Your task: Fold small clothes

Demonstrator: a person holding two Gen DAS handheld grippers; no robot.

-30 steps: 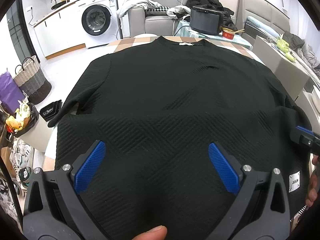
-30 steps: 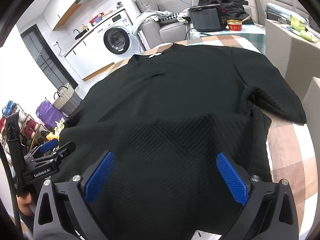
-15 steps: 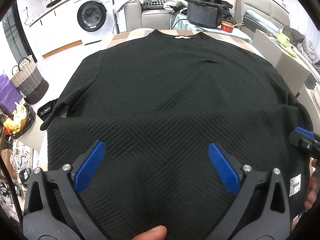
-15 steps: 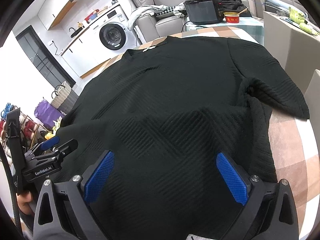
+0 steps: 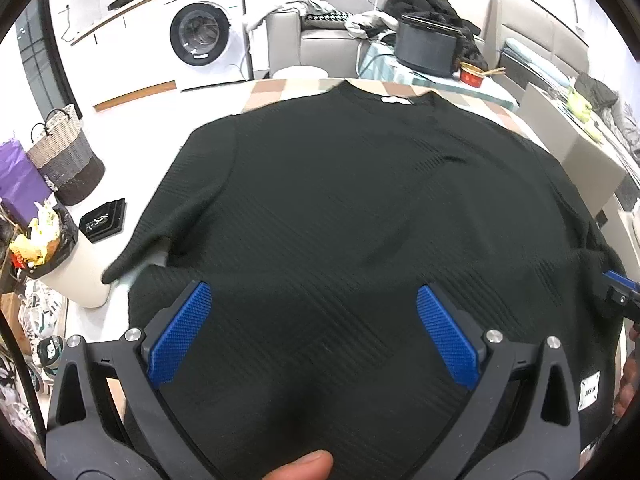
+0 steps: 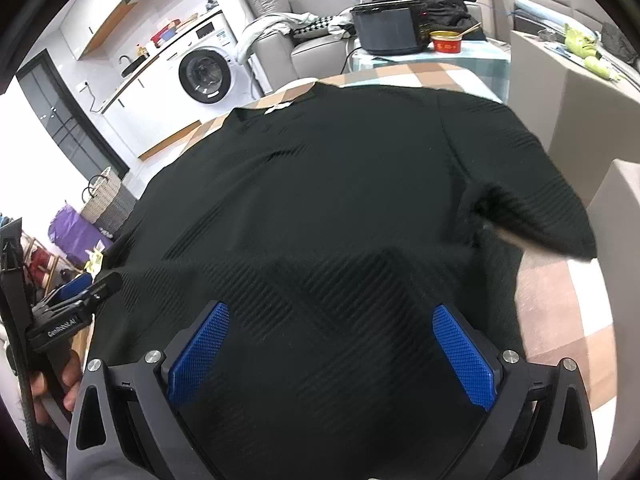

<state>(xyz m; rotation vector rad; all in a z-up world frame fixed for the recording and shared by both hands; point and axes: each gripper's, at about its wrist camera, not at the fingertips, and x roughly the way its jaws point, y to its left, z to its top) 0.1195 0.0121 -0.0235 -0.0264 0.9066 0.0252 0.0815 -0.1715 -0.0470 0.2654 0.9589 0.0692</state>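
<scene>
- Both my grippers, left (image 5: 308, 336) and right (image 6: 332, 354), spread wide over black shirt (image 5: 360, 220), holding nothing.
- Sleeve (image 6: 532, 216) hangs off table (image 6: 560, 312); could drag the shirt crooked mid-fold.

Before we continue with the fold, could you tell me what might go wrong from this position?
1. The black sweater's left sleeve hangs past the table edge; its weight may drag the cloth askew.
2. The right sleeve lies bunched against the body, so a fold could trap a crease.
3. Both the left gripper and right gripper are open over thick knit; a shallow pinch might slip.
</scene>
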